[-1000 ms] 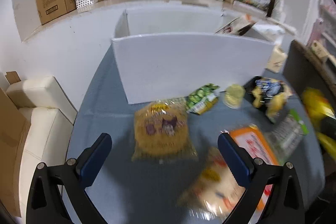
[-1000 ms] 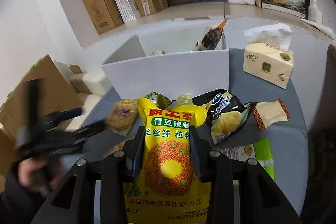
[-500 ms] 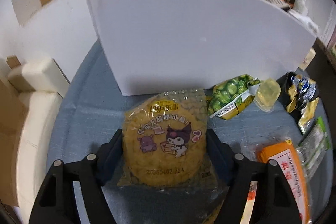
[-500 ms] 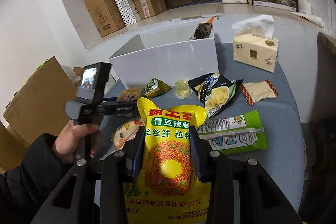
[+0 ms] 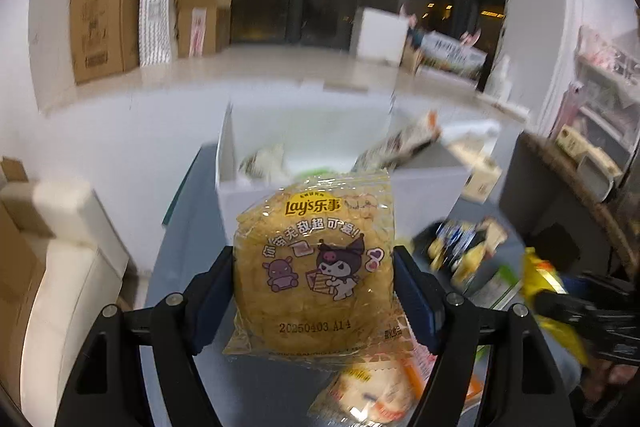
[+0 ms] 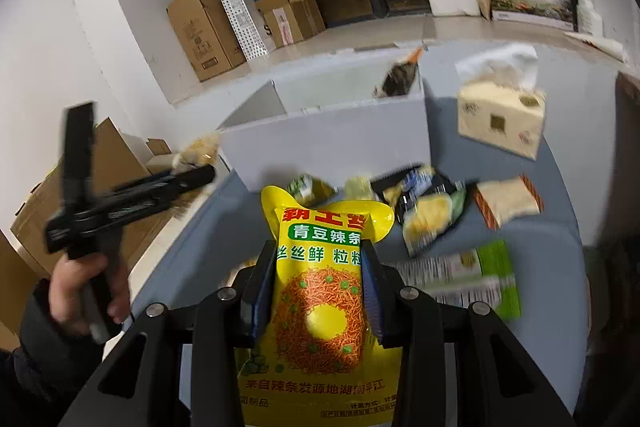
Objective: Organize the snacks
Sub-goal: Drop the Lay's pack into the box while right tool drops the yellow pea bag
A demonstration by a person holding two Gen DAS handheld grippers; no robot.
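Above the table's near edge, both tools carried snacks toward the white box.
The left tool pinched the Lay's packet, the right tool the yellow bag, each apparently lifted for boxing.

Surfaces: mostly glossy plastic film, matt board.
Lay's packet was clear, shiny film; yellow pouch glossy printed plastic; white box smooth matt board; bench covered in matt grey-blue cloth.

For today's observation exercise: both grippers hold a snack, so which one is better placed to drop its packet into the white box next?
Probably the left gripper: its Lay's packet is lifted, just short of the white box.
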